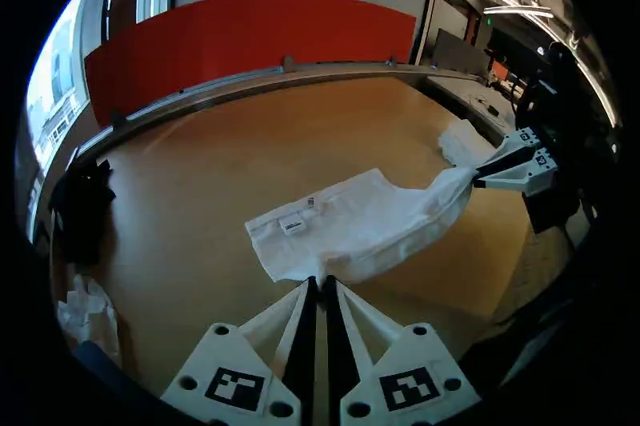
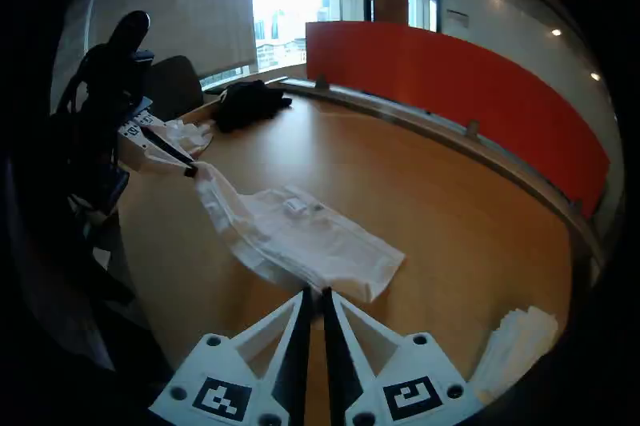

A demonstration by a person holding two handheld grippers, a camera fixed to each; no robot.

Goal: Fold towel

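A white towel [image 1: 360, 222] with a small label lies stretched across the wooden table [image 1: 240, 154]. In the left gripper view my left gripper [image 1: 320, 282] is shut on the towel's near edge. Far right in that view, my right gripper [image 1: 512, 170] pinches the towel's other end, which is lifted off the table. In the right gripper view the towel [image 2: 304, 242] runs from my right gripper [image 2: 314, 294], shut on its near edge, up to the left gripper [image 2: 172, 150], which holds the raised far end.
A black bundle [image 1: 80, 202] [image 2: 248, 102] and a crumpled white cloth [image 1: 88, 314] [image 2: 188, 134] sit near one table end. A stack of white towels [image 1: 464, 142] [image 2: 512, 342] lies at the other. A red partition [image 1: 240, 34] runs along the far edge.
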